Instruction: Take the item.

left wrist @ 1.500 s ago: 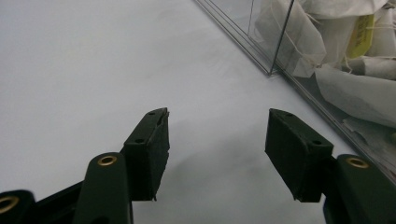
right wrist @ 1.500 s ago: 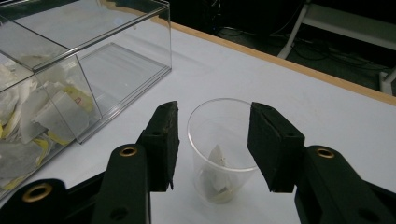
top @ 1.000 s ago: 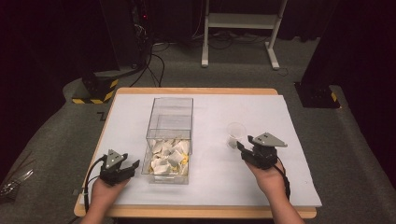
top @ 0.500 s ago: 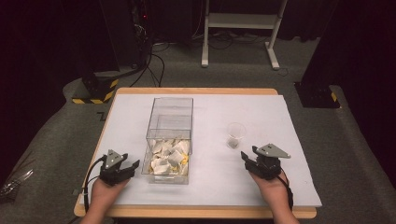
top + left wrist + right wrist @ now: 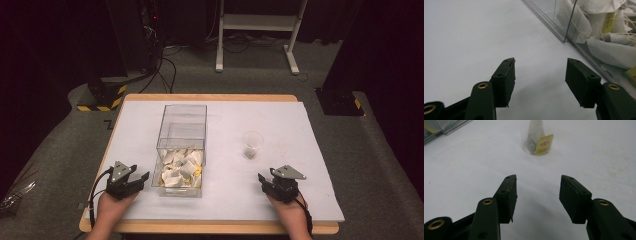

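Cup [image 5: 252, 144] — well beyond empty right claw [image 5: 264, 180]

Left tongs [image 5: 142, 178] low, jaws apart, empty; right tongs [image 5: 262, 180] likewise.

Clear plastic cup [image 5: 252, 144] upright on white table, tea bag inside, well right of clear box [image 5: 181, 150] heaped with tea bags

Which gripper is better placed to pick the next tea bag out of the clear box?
Left. The left gripper sits open right beside the clear box of tea bags; the right gripper faces the cup.
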The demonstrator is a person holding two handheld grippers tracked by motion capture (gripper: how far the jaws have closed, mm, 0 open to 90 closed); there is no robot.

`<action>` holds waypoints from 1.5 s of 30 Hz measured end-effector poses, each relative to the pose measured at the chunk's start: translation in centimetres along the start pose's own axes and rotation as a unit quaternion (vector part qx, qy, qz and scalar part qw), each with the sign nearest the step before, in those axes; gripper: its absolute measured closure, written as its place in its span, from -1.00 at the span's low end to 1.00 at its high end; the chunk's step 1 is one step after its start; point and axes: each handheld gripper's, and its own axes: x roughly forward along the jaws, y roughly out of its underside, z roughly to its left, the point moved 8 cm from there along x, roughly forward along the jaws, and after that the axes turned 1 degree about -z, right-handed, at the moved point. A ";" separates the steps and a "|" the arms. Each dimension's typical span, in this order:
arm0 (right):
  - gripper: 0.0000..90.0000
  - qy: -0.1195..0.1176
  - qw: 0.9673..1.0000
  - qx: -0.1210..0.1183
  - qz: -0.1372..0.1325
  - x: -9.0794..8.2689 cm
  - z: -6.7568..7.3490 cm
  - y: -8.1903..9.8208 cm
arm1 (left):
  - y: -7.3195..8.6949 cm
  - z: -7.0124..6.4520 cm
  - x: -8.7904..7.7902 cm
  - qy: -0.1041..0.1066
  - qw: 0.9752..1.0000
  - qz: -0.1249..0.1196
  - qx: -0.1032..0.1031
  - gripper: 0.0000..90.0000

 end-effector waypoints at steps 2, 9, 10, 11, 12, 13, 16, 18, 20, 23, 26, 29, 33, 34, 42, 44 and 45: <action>0.07 -0.003 1.000 -0.005 0.002 0.1 0.0 0.3 | 0.0 -0.3 -0.2 0.007 1.000 -0.005 -0.005 -0.05; 0.05 -0.011 1.000 0.012 0.010 0.3 -0.2 0.9 | -1.1 -1.4 -1.6 0.023 0.999 -0.024 -0.001 -0.04; 0.05 -0.011 1.000 0.011 0.012 0.3 -0.2 0.9 | -1.2 -1.6 -1.7 0.022 0.999 -0.026 0.000 -0.04; 0.05 -0.012 1.000 0.012 0.013 0.3 -0.2 0.9 | -1.4 -1.7 -2.0 0.023 0.999 -0.028 0.002 -0.04; 0.04 -0.012 1.000 0.011 0.014 0.4 -0.3 0.9 | -1.5 -1.9 -2.2 0.025 0.999 -0.030 0.001 -0.04; 0.04 -0.012 1.000 0.010 0.013 0.4 -0.3 0.9 | -1.7 -2.1 -2.4 0.026 0.999 -0.032 0.001 -0.04; 0.04 -0.012 1.000 0.017 0.018 0.4 -0.3 0.9 | -2.1 -2.6 -3.2 0.030 0.999 -0.041 -0.002 -0.05; 0.04 -0.012 1.000 0.016 0.022 0.5 -0.4 1.0 | -2.2 -2.7 -3.6 0.027 0.999 -0.041 -0.004 -0.06; 0.04 -0.011 0.999 0.018 0.024 0.6 -0.3 1.0 | -2.1 -2.7 -4.3 0.021 0.999 -0.042 0.000 -0.07; 0.04 -0.013 0.999 0.015 0.028 0.7 -0.3 1.0 | -2.1 -2.5 -5.1 0.025 0.998 -0.048 -0.009 -0.07; 0.04 -0.015 0.999 0.015 0.031 0.8 -0.3 1.0 | -2.5 -2.5 -6.2 0.032 0.997 -0.066 -0.023 -0.08; 0.03 -0.017 0.999 0.013 0.031 0.8 -0.2 1.0 | -3.1 -3.0 -7.1 0.040 0.995 -0.084 -0.023 -0.11; 0.02 -0.020 0.999 0.012 0.025 0.7 -0.2 0.9 | -4.2 -4.1 -7.8 0.054 0.992 -0.110 -0.026 -0.17; 0.01 -0.021 0.999 0.012 0.025 0.7 -0.2 1.0 | -4.3 -4.4 -7.9 0.056 0.992 -0.112 -0.022 -0.17; 0.01 -0.017 0.999 0.012 0.029 0.7 -0.2 1.0 | -4.7 -5.8 -7.8 0.073 0.991 -0.115 -0.008 -0.25; 0.01 -0.017 0.999 0.013 0.031 0.7 -0.2 1.1 | -4.7 -5.9 -7.8 0.076 0.990 -0.115 -0.008 -0.26; 0.01 -0.016 0.999 0.014 0.030 0.7 -0.2 1.1 | -4.7 -6.0 -7.7 0.078 0.990 -0.115 -0.009 -0.26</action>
